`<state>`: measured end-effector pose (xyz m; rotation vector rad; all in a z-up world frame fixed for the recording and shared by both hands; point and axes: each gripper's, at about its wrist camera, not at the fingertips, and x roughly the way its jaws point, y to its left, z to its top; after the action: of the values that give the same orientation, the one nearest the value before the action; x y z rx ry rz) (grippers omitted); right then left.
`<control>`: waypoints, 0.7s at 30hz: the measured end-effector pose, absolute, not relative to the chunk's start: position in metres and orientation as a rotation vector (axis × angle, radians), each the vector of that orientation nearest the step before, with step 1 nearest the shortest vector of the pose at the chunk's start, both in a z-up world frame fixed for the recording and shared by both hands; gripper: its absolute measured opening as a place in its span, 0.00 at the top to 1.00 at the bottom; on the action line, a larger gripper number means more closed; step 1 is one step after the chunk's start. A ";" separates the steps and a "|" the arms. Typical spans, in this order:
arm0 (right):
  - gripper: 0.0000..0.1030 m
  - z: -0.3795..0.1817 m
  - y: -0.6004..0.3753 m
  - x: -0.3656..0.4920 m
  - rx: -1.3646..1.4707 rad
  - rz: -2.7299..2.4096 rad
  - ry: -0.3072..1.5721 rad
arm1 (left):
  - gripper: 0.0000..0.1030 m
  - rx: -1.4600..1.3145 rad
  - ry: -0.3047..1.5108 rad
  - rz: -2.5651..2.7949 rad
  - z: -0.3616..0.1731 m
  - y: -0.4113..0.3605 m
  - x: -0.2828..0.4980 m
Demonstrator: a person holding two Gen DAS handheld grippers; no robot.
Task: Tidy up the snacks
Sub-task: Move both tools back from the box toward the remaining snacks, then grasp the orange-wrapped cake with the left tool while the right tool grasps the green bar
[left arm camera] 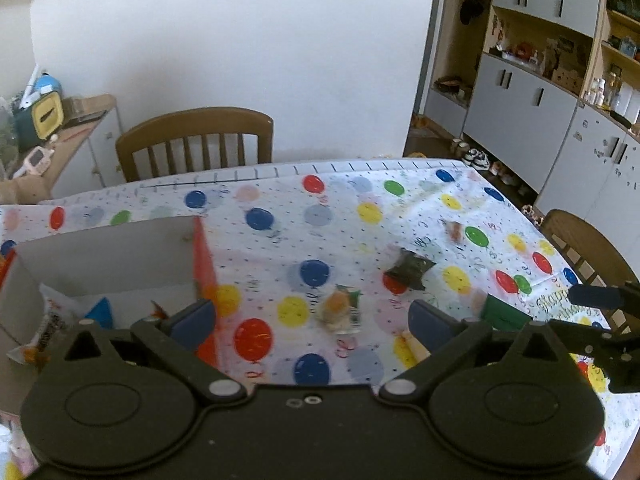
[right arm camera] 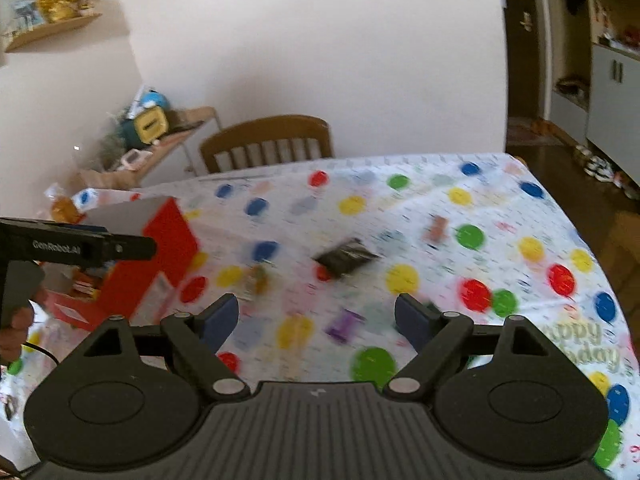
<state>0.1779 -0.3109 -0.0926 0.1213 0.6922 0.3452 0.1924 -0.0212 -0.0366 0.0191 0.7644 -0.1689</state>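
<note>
On my left, the red box (left arm camera: pixel 120 264) already holds a few packets, and my left gripper (left arm camera: pixel 312 316) hangs with its jaws wide apart and empty above the clear-wrapped orange snack (left arm camera: pixel 340 310) lying just beside that box. Further right, the dark packet (left arm camera: pixel 408 270) and a small purple one (right arm camera: pixel 344 324) lie loose on the balloon tablecloth (left arm camera: pixel 280 200). My right gripper (right arm camera: pixel 316 316) is also spread and empty. I worry that the crinkly wrappers could slip from the pads, or that a low grab might snag the cloth and drag everything.
</note>
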 end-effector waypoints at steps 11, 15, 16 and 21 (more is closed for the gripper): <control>0.17 -0.136 -0.355 0.208 0.033 0.275 0.771 | 0.01 0.003 0.842 -0.143 -0.075 -0.059 0.231; 0.17 -0.149 -0.360 0.222 -0.003 0.289 0.796 | 0.01 0.013 0.875 -0.123 -0.093 -0.067 0.249; 0.17 -0.153 -0.361 0.226 -0.009 0.296 0.805 | 0.01 0.013 0.882 -0.118 -0.097 -0.068 0.252; 0.17 -0.171 -0.365 0.244 -0.029 0.306 0.850 | 0.05 -0.018 0.945 -0.099 -0.116 -0.071 0.277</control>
<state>0.2440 -0.3649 -0.1711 -0.0286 0.8500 0.3065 0.2766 -0.0705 -0.1164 -0.0183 0.9455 -0.0988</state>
